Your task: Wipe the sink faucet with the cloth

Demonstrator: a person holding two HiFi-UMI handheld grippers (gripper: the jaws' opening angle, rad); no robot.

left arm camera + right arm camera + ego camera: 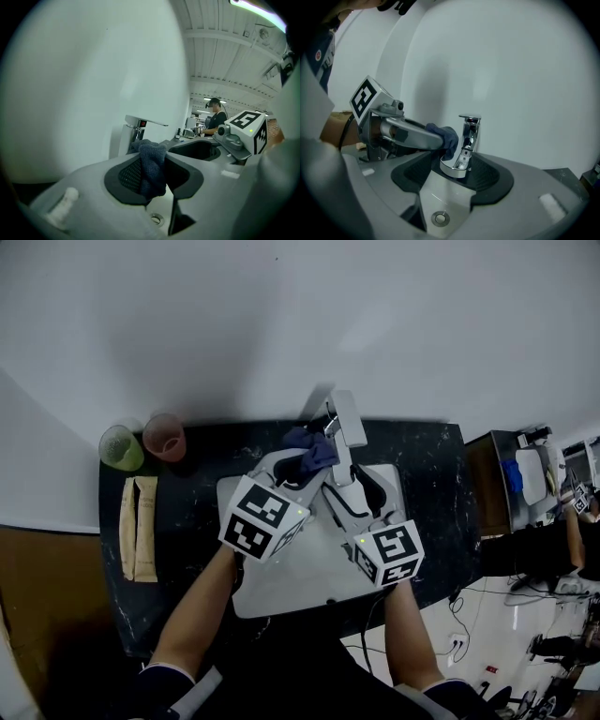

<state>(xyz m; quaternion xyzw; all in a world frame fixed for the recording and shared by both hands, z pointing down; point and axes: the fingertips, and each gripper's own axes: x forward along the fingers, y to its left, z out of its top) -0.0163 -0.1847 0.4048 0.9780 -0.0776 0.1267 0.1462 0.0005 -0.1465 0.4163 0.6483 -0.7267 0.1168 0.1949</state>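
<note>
The chrome faucet stands at the back of the white sink. My left gripper is shut on a dark blue cloth, which it holds against the faucet's left side. In the left gripper view the cloth hangs bunched between the pads, with the faucet just behind it. My right gripper is open, one jaw on each side of the spout. In the right gripper view the spout lies between the pads, which do not press on it, and the cloth touches the faucet body.
A green cup and a pink cup stand at the dark counter's back left, with pale packets in front of them. The drain sits low in the basin. The white wall rises right behind the faucet.
</note>
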